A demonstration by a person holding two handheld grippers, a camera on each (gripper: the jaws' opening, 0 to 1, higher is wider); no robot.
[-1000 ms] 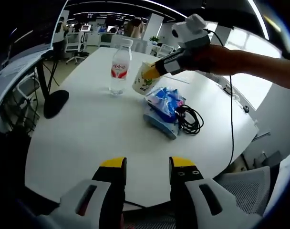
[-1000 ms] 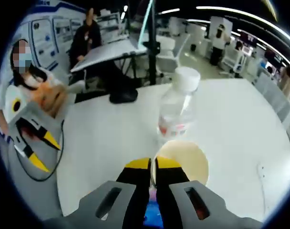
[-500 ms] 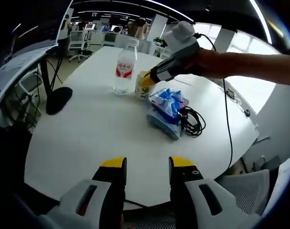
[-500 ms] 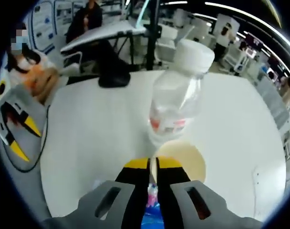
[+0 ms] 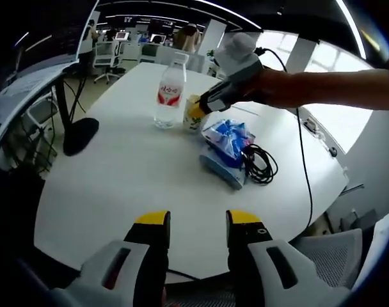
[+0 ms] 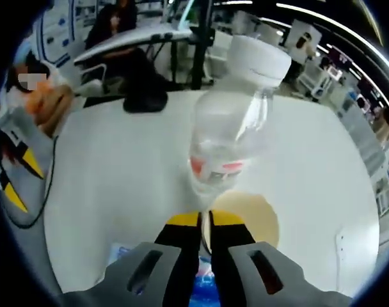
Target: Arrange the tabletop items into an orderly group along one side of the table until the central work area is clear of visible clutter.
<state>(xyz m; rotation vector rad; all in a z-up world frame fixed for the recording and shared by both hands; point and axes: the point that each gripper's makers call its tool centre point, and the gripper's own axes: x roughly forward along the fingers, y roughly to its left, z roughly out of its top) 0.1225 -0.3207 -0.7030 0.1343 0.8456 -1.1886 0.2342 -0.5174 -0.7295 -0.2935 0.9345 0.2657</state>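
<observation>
A clear water bottle with a red label and white cap stands upright on the round white table. Right beside it is a pale paper cup; my right gripper is shut on its rim, reaching in from the right. In the right gripper view the yellow-tipped jaws pinch the left rim of the cup, and the bottle looms just behind it. My left gripper hangs open over the near table edge, holding nothing; it also appears as the grey tool at far left.
A blue snack packet lies right of the cup with a coiled black cable against it. A black monitor base sits at the table's left edge. Office chairs and desks stand beyond, and a seated person.
My right gripper has carried the tilted cup down and leftwards until it sits close beside the bottle. The left gripper has stayed where it was.
</observation>
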